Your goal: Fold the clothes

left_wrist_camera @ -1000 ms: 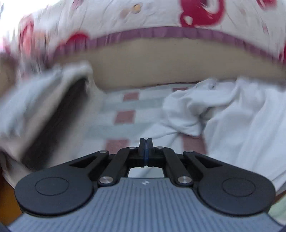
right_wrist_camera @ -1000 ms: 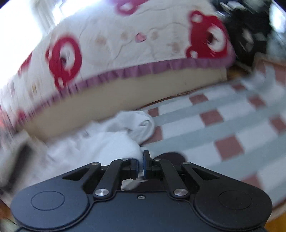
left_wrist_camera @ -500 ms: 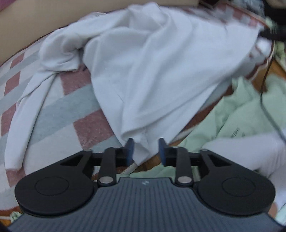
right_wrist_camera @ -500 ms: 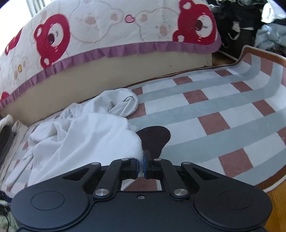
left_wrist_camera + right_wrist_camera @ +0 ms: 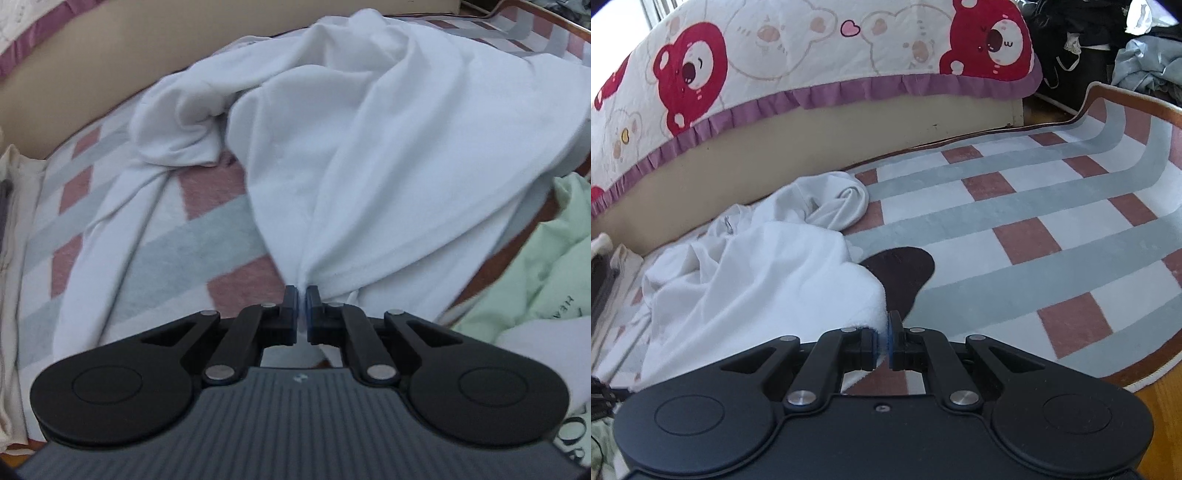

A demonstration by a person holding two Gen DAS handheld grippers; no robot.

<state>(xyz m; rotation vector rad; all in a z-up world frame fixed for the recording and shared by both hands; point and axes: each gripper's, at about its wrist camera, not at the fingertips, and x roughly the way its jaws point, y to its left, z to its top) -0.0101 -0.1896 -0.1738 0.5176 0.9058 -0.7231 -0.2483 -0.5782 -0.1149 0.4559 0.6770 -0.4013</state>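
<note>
A crumpled white garment lies on a checked rug beside a bed. In the left wrist view my left gripper has its jaws closing on a bunched bit of the garment's near hem, and the pads pinch the cloth, which fans up from them. In the right wrist view the same white garment spreads to the left. My right gripper is shut on a thick folded edge of it. A sleeve lies rolled near the bed base.
A bed with a red bear quilt and a beige base runs along the back. A dark brown patch shows on the rug beyond the right gripper. A pale green garment lies at the right, dark clothes at the far right.
My left gripper swung down from facing the bed to the garment's hem, opened, then closed on the cloth. My right gripper sank a little, still holding its edge.
</note>
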